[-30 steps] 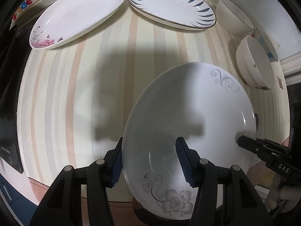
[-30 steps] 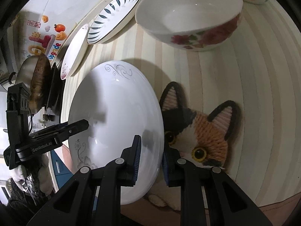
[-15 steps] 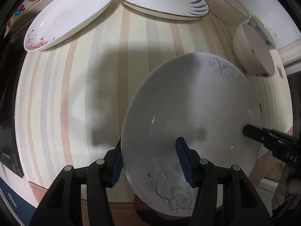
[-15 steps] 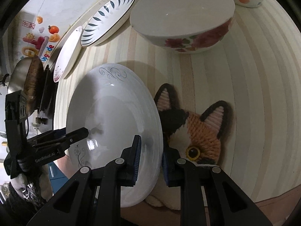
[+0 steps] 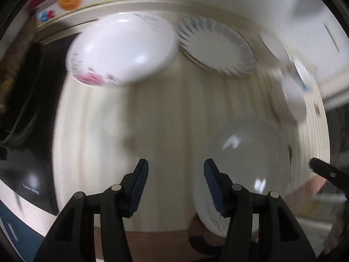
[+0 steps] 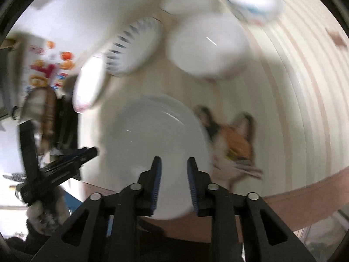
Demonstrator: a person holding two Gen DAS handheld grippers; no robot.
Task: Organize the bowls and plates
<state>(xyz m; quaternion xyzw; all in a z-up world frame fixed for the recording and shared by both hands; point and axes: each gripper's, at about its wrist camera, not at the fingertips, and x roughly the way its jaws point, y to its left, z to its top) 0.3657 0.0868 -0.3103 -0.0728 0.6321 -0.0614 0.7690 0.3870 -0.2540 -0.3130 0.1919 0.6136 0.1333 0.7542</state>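
Left wrist view, heavily blurred: the left gripper (image 5: 176, 182) is hovering over a striped tablecloth (image 5: 165, 113), its blue-padded jaws spread wide and gripping nothing. A large white plate (image 5: 244, 159) is lying just right of the jaws, its near edge passing behind the right pad; whether pad and plate are touching cannot be told. At the far side of the table, a white plate with pink flowers (image 5: 122, 48) is sitting at the left, with a blue-rimmed plate (image 5: 214, 48) just beside it on the right. Bowls (image 5: 293, 93) are clustering at the far right. The tip of the right gripper (image 5: 322, 171) is poking in at the right edge.

Right wrist view, also blurred: the right gripper (image 6: 174, 174) is hanging above the near part of the same white plate (image 6: 157, 137), its jaws parted and nothing between them. The plate is overlapping a cat-face mat (image 6: 233, 144) on its right side. Beyond it, a white bowl (image 6: 207, 45) is standing on the cloth, with the blue-rimmed plate (image 6: 133, 45) and the flowered plate (image 6: 89, 87) to its left. The left gripper (image 6: 72, 159) is showing at the left, near the plate's rim.
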